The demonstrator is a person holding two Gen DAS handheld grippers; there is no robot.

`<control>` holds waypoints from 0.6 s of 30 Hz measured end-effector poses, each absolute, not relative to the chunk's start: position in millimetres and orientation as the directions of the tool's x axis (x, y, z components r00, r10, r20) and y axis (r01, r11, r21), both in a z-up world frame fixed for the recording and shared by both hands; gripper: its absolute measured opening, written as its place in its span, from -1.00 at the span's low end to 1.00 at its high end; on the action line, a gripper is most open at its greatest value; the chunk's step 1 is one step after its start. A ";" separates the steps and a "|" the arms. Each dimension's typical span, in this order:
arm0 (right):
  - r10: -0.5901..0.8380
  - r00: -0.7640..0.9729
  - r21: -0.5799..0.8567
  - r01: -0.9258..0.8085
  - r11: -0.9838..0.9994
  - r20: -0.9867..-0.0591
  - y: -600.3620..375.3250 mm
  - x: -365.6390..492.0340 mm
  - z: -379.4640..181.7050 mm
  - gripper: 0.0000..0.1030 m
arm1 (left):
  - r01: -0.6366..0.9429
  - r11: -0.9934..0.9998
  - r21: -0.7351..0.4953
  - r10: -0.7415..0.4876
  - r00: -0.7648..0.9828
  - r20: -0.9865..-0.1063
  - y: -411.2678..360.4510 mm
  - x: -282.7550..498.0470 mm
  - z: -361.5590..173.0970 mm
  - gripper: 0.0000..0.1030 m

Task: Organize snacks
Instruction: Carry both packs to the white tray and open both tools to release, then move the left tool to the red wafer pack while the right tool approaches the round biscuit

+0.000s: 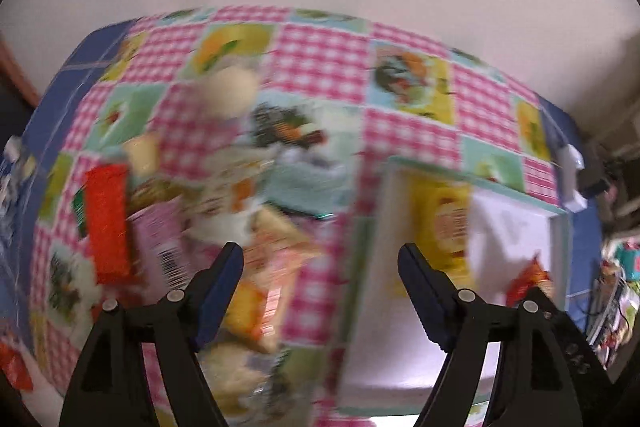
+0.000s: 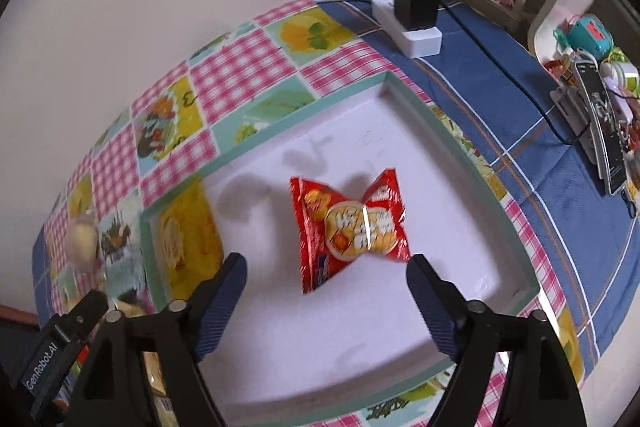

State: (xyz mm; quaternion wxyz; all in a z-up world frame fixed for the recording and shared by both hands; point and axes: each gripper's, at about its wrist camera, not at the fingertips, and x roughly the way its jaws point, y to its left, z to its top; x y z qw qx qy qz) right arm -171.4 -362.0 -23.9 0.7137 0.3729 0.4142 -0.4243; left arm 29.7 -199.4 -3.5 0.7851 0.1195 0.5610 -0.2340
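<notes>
Red biscuit packet: lay flat in the white tray, clear of the yellow packet at its left wall (room kept for more). Right gripper: gaped, empty, above it. Left gripper: likewise spread, over the unsorted snack heap.

blurred snack pile, left gripper agape above tablecloth, yellow packet in tray

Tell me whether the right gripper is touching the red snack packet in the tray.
Apart. In the right wrist view the right gripper stands open, and the red snack packet lies on the tray floor ahead of the fingertips, white floor showing between packet and each pad.
</notes>
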 end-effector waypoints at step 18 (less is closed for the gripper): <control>-0.275 0.383 0.156 0.787 0.597 -0.882 -240.3 -125.6 -8.9 1.00 | 0.260 0.961 0.095 -0.019 0.402 -0.916 -44.7 48.0 -2.4 0.91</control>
